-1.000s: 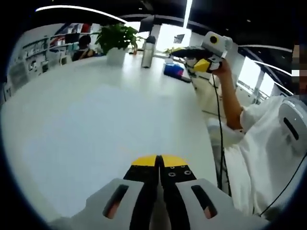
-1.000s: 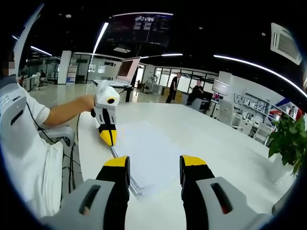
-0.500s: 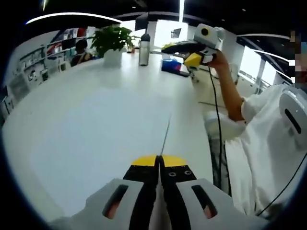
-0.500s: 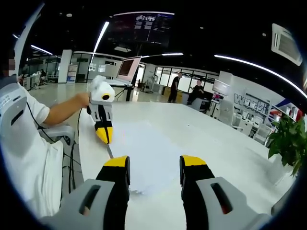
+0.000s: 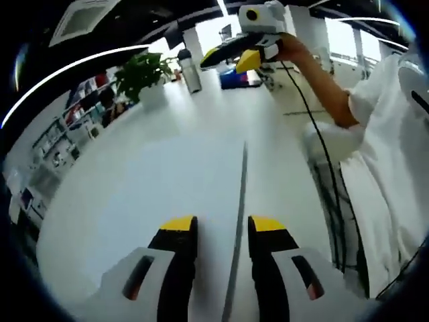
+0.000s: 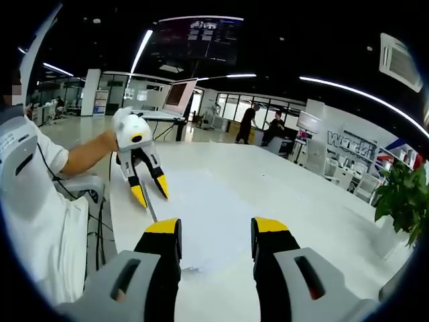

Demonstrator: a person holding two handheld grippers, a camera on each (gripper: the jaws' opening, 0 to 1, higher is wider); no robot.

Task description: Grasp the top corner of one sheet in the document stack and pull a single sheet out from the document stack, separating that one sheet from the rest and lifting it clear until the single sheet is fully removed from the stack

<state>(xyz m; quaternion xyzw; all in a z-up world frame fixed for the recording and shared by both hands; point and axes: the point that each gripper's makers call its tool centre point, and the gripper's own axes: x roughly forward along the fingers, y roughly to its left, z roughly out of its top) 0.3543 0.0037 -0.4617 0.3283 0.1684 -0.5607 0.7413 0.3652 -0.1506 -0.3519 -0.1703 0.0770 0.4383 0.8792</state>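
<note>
Across the broad white desk (image 6: 281, 181) lay the flat stack of white paper sheets (image 6: 214, 215), one thin white sheet (image 5: 238, 201) showing edge-on between the spread jaws of the left tongs (image 5: 220, 231). Those yellow-tipped tongs (image 6: 149, 191) stood wide, holding nothing. Equally wide and empty, the right tongs (image 6: 216, 235) hovered above the stack.

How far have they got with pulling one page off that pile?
Partly there, it seems. One sheet looks raised, seen edge-on as a thin line above the document stack on the white table. It runs between the left gripper, whose jaws stand open, so nothing is gripped. The right gripper hangs open over the stack. Probably left: clamp the sheet and lift it fully clear.
</note>
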